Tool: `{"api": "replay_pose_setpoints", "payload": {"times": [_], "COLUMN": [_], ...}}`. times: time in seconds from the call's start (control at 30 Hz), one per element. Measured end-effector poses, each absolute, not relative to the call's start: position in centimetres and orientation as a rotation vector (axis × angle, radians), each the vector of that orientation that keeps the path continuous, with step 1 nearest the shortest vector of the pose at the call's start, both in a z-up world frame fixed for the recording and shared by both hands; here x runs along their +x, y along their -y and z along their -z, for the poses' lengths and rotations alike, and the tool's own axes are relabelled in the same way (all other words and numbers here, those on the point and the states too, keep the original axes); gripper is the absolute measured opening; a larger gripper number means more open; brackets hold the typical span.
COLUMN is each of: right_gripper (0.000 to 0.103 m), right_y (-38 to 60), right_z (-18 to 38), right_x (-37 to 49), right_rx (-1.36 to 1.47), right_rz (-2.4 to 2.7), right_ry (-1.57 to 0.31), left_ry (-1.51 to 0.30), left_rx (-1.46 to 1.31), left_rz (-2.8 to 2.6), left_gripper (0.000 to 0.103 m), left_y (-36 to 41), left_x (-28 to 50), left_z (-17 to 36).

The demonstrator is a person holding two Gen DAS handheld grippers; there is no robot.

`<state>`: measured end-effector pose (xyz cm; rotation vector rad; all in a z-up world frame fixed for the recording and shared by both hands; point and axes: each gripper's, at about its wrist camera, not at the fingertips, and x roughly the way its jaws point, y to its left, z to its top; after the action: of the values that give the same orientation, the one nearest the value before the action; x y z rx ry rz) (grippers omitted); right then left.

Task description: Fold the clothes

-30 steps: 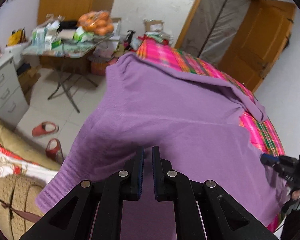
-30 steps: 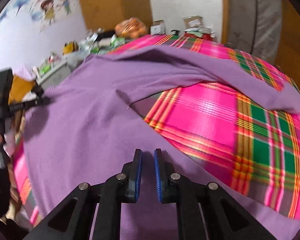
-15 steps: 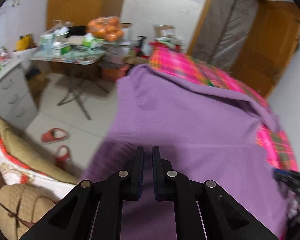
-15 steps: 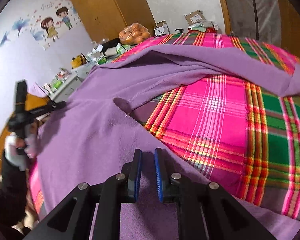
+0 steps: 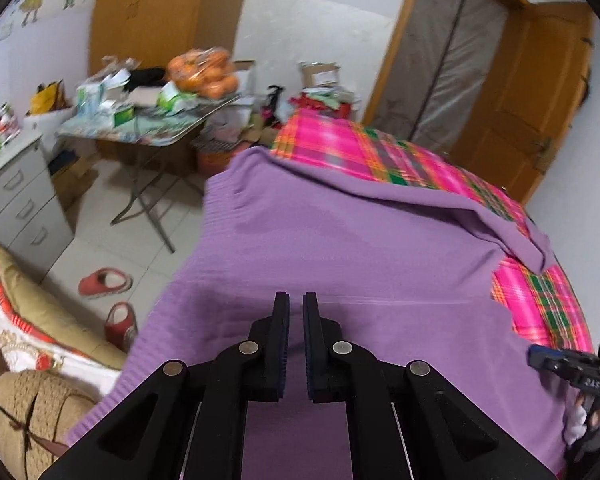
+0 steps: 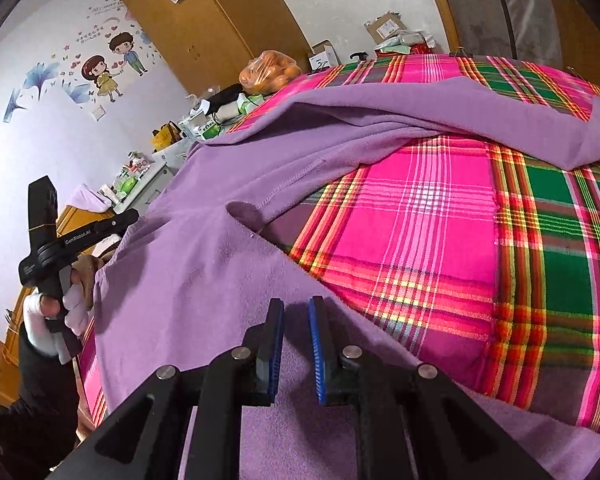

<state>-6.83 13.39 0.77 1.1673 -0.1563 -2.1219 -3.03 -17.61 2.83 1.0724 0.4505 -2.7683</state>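
One purple garment [image 5: 340, 248] spread on plaid bed cover [image 6: 440, 232]; hem clamped by two grippers, left [image 5: 296, 312] and right [image 6: 296, 316]; two red slippers [image 5: 104, 282] seen on floor.

Red slippers [image 5: 106, 281] lie on the floor near a cluttered folding table [image 5: 140, 136].

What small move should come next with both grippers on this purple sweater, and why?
Probably carry the near hem forward over the sweater's body. Both the left gripper and the right gripper look pinched on the near edge of the purple sweater, which lies spread across the plaid bedspread with a sleeve already folded across the far side, so the lengthwise fold seems due.
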Motion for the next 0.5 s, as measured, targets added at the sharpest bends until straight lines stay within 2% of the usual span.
{"api": "replay_pose_setpoints", "payload": {"times": [0.17,0.23,0.4,0.5], "right_gripper": [0.013,0.013,0.013,0.013], "right_y": [-13.5,-13.8,-14.1,-14.5], "right_z": [-0.7,-0.6,-0.5,-1.0], "right_x": [-6.9,-7.1,-7.3,-7.0], "right_rx": [1.170,1.172,1.173,1.161], "right_rz": [2.109,2.100,2.092,2.171], "right_ry": [0.187,0.207,0.241,0.221], "left_ry": [-0.500,-0.494,-0.412,-0.349], "left_rx": [1.172,1.137,1.087,1.151], "left_rz": [2.698,2.710,2.823,2.875], "left_gripper": [0.007,0.007,0.007,0.008], "left_y": [17.9,17.5,14.4,12.6], "left_x": [-4.4,-3.7,-2.4,-3.0], "left_z": [-0.4,-1.1,-2.1,-1.6]}}
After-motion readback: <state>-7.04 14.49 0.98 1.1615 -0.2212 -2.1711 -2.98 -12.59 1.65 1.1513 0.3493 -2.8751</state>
